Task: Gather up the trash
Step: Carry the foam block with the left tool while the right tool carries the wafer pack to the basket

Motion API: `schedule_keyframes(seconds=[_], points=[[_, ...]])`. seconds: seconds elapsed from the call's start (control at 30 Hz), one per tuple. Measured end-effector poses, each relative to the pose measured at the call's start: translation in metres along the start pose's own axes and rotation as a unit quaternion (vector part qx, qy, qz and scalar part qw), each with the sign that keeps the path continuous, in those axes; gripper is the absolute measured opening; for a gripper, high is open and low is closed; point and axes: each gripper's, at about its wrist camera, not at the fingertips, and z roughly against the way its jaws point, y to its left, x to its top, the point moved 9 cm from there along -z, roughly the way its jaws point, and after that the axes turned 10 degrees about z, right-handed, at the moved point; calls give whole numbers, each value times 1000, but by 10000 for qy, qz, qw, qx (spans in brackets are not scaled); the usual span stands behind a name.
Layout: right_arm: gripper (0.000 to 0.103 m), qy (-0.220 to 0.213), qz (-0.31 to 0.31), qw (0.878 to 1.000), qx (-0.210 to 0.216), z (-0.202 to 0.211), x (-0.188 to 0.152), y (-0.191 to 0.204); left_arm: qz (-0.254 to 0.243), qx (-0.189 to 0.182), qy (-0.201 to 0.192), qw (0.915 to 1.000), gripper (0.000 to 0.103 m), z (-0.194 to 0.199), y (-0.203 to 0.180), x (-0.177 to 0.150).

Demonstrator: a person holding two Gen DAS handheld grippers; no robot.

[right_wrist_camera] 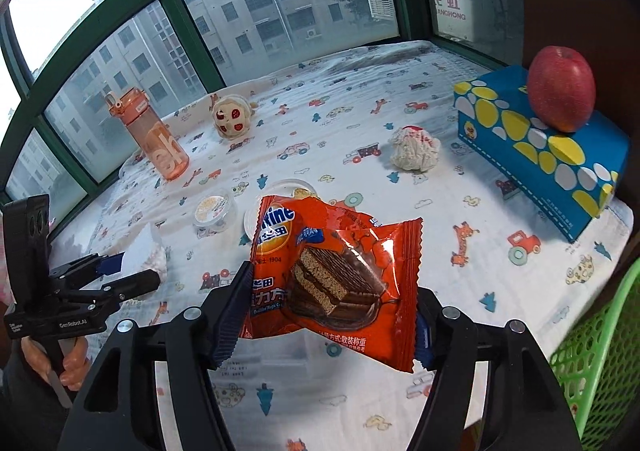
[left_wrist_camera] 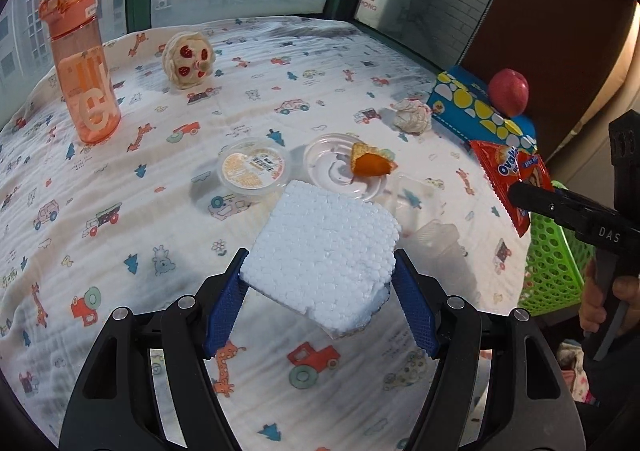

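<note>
My left gripper (left_wrist_camera: 320,271) is shut on a white foam block (left_wrist_camera: 324,247) and holds it above the cloth-covered table (left_wrist_camera: 120,251). My right gripper (right_wrist_camera: 332,291) is shut on an orange snack wrapper (right_wrist_camera: 340,279), held above the table; it also shows in the left wrist view (left_wrist_camera: 516,179). A crumpled tissue (right_wrist_camera: 414,149) lies near the blue tissue box (right_wrist_camera: 540,155). A small lidded cup (left_wrist_camera: 253,167) and a clear plastic lid (left_wrist_camera: 344,167) with an orange peel piece (left_wrist_camera: 370,163) lie ahead of the foam. A green mesh basket (right_wrist_camera: 596,351) stands off the table's right edge.
An orange water bottle (left_wrist_camera: 80,63) stands at the far left. A plush toy (left_wrist_camera: 188,59) sits near the window. A red apple (right_wrist_camera: 560,89) rests on the tissue box. A clear plastic tray (left_wrist_camera: 416,195) lies right of the lid.
</note>
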Motion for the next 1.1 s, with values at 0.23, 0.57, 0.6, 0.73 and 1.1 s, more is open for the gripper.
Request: schedule_keyframes(seconds=[0.23, 0.57, 0.6, 0.73, 1.1], points=[[65, -225, -299, 9991, -223, 51, -25, -39, -330, -345, 1, 9989, 70, 3, -64, -5], [65, -371, -703, 9935, -811, 107, -67, -111, -858, -798, 145, 9930, 70, -8, -162, -15], [65, -389, -767, 9926, -859, 112, -71, -118, -904, -840, 167, 9922, 70, -9, -170, -16], [66, -439, -997, 9881, -1085, 134, -89, -150, -1094, -985, 246, 9888, 69, -15, -207, -19], [72, -464, -1637, 9702, -1727, 182, -138, -233, -1603, -1318, 432, 9773, 70, -29, -295, -33]])
